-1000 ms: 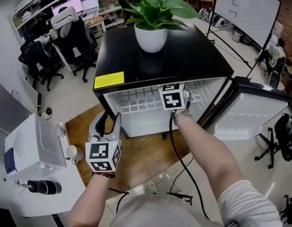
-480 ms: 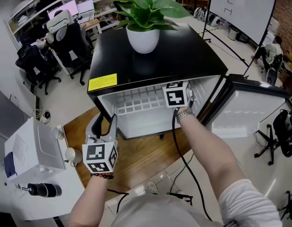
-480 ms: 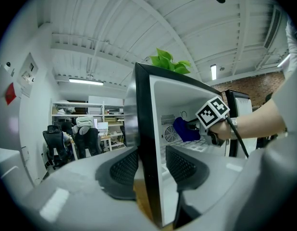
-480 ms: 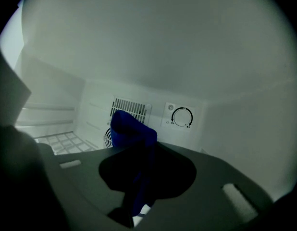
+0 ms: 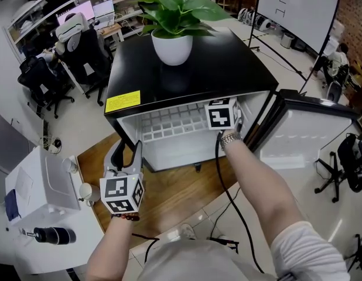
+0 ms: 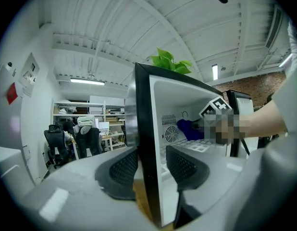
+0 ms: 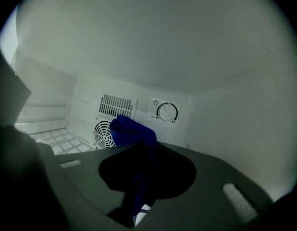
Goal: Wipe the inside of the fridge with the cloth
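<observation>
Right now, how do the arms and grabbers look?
Both grippers are grey with black-and-white marker cubes; the left gripper has just been opening its jaws, the fridge wall between them. A black cable trails from the right gripper. The person wears a metal wristband, dark bracelet, white sleeve.

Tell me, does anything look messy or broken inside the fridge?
Nothing stands out. The small black fridge shows no spill or damage inside, its white grid shelf sits straight, and the crumpled blue cloth is pinched in the right tongs.
</observation>
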### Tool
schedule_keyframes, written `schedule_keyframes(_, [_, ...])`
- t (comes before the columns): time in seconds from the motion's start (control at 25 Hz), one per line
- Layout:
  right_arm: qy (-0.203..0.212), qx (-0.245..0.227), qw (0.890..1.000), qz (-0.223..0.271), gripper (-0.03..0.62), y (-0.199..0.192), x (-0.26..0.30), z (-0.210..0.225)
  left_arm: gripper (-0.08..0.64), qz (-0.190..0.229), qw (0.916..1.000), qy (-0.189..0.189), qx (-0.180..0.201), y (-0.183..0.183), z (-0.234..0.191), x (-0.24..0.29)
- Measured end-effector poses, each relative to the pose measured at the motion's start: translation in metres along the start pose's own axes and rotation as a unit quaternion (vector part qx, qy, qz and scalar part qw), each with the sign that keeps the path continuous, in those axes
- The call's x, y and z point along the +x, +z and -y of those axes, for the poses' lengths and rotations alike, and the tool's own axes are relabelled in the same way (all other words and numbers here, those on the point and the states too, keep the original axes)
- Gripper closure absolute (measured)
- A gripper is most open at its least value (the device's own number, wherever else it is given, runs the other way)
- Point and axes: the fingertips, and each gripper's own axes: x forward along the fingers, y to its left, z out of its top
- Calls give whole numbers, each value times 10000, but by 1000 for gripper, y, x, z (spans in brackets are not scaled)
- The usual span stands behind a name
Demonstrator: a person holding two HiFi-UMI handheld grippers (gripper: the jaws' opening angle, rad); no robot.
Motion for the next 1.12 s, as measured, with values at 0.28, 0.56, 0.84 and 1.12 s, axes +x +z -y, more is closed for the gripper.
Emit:
schedule_keyframes(0.28, [-166, 199, 9996, -53, 526, -6, -6, 11, 371, 9, 10000, 50, -37, -1, 1, 0])
schedule_keyframes(0.56, [-363, 375, 9986, -97, 526, -9, -12, 21, 368, -1, 10000, 42, -59, 0, 1, 0])
schedule_keyframes(0.84, [-374, 451, 9983, 75, 526, -4, -20, 25, 368, 27, 10000, 27, -79, 0, 1, 0])
schedule_keyframes(1.12, [-226, 424, 9986, 217, 526, 1, -36, 17, 364, 41, 9999, 7, -138, 0, 2, 0])
